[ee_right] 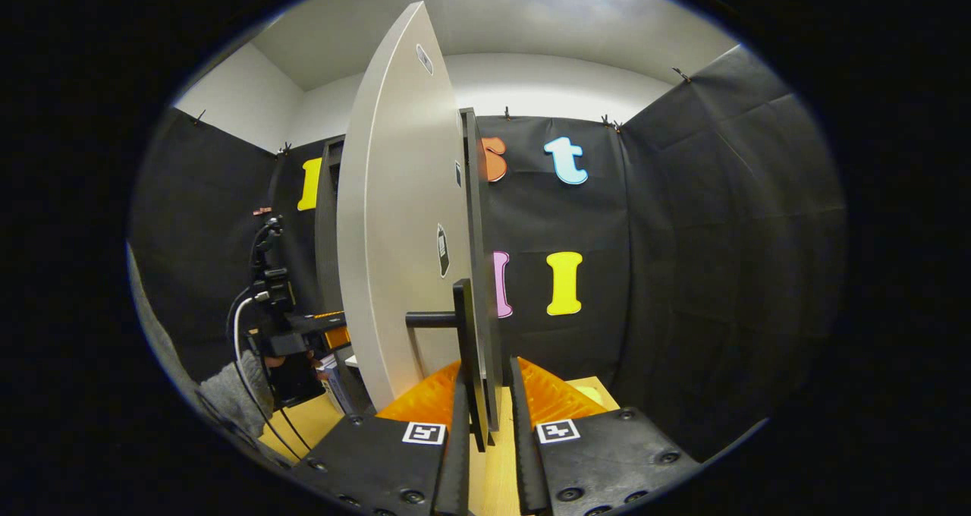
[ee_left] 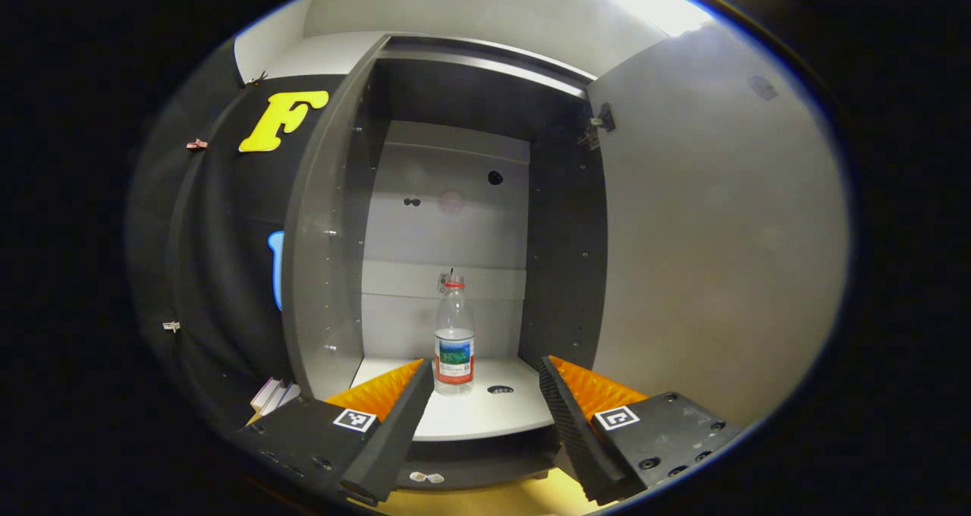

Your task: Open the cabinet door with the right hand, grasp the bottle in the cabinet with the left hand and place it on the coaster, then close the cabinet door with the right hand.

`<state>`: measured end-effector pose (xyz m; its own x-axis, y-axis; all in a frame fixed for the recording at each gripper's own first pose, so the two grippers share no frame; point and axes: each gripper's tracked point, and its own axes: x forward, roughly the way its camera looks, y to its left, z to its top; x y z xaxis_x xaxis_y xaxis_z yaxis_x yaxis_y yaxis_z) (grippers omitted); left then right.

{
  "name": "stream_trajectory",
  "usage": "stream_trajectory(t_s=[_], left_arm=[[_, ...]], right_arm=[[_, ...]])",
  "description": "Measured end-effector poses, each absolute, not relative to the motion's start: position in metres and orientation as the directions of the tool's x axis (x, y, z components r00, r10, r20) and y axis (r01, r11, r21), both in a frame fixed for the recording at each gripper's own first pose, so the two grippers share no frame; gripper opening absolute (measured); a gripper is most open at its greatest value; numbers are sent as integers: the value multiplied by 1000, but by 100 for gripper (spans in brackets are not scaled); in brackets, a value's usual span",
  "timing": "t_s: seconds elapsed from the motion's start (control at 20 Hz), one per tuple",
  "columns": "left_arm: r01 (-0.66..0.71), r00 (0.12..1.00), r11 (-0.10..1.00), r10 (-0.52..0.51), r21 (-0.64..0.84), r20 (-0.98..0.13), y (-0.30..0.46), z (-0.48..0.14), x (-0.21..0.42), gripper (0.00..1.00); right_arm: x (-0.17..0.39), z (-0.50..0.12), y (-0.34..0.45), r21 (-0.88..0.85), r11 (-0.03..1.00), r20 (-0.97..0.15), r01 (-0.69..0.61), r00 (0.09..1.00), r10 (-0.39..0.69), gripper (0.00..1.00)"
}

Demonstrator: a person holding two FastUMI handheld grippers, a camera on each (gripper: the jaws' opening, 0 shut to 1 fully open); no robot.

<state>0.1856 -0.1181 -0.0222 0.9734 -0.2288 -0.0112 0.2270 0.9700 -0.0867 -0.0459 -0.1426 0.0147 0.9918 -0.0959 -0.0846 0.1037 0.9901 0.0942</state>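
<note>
Where the left gripper view looks into the cabinet (ee_left: 334, 220), sees door (ee_left: 713, 228) swung fully open at right, interior exposed. Bottle (ee_left: 454, 334) upright on pale cabinet shelf (ee_left: 463, 413), toward the back, clear plastic with red cap. Label on bottle too small and blurred to read. Small dark marks on back panel, cannot make out what they are. Small pale objects under the shelf edge and at lower left, cut off and unclear. Left gripper (ee_left: 482, 394) spread wide, holding nothing; bottle ahead of it, between the two fingers' lines but beyond the tips, nearer the left finger, not touching. Square black-and-white markers on both finger bases. Coaster not made out here.

Seen from the right gripper view, door (ee_right: 402, 228) edge-on, standing out toward camera. Small dark sticker on door face, unreadable. Handle (ee_right: 459, 326) a dark bar on a short post, running down between the fingers. Right gripper (ee_right: 485, 394) narrowed to a slim gap around the handle and door edge; cannot tell whether both fingers press on it. Far left: left gripper (ee_right: 303, 341) with cables, held by a hand (ee_right: 284, 364), grey sleeve (ee_right: 227, 394) partly cut off. Bottle hidden behind the door. Wooden table (ee_right: 303, 425) visible in patches only; yellowish spot past the right finger, too hidden to identify.
</note>
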Motion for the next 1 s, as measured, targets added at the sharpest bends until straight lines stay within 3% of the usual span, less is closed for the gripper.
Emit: stream_trajectory(t_s=[0.05, 0.1, 0.2, 0.25, 0.35, 0.45, 0.5, 0.55, 0.6, 0.7, 0.75, 0.8, 0.85, 1.0], left_arm=[[215, 976, 974, -216, -73, -3, -117, -22, 200, 89], [209, 978, 976, -209, -66, 4, -118, -22, 215, 89], [222, 975, 971, -223, -82, 4, -124, -27, 239, 89], [224, 974, 970, -226, -96, -3, -124, -29, 252, 89], [214, 976, 968, -217, -131, -12, -121, -33, 280, 89], [208, 977, 965, -214, -158, -22, -120, -38, 306, 89], [201, 978, 966, -209, -161, -30, -119, -40, 317, 90], [191, 979, 969, -199, -156, -34, -117, -43, 327, 88], [180, 982, 973, -188, -146, -38, -115, -45, 337, 91], [175, 982, 975, -184, -138, -48, -116, -53, 351, 91], [184, 979, 973, -193, -138, -57, -119, -57, 356, 91], [191, 977, 972, -202, -136, -70, -120, -61, 361, 91], [191, 976, 973, -203, -132, -82, -120, -68, 367, 91], [180, 974, 973, -196, -141, -109, -121, -78, 381, 91]], right_arm=[[-46, 15, -142, 91, 991, -88, 98, 992, -90, 24], [-48, 16, -143, 86, 992, -91, 90, 992, -82, 29], [-53, 22, -142, 94, 993, -85, 77, 994, -69, 29], [-59, 26, -140, 114, 991, -86, 76, 994, -67, 24], [-72, 36, -137, 183, 981, -77, 66, 996, -53, 44], [-87, 47, -150, 245, 965, -56, 95, 995, -84, 43], [-95, 52, -158, 261, 957, -43, 125, 992, -117, 43], [-102, 56, -170, 257, 949, -31, 181, 983, -179, 33], [-109, 56, -183, 242, 940, -26, 240, 970, -241, 43], [-118, 52, -209, 229, 911, -26, 344, 937, -347, 43], [-125, 51, -223, 230, 890, -26, 393, 917, -398, 54], [-130, 48, -236, 227, 868, -31, 442, 894, -447, 45], [-134, 44, -248, 219, 847, -39, 485, 872, -489, 53], [-142, 41, -275, 205, 800, -38, 564, 821, -570, 60]])
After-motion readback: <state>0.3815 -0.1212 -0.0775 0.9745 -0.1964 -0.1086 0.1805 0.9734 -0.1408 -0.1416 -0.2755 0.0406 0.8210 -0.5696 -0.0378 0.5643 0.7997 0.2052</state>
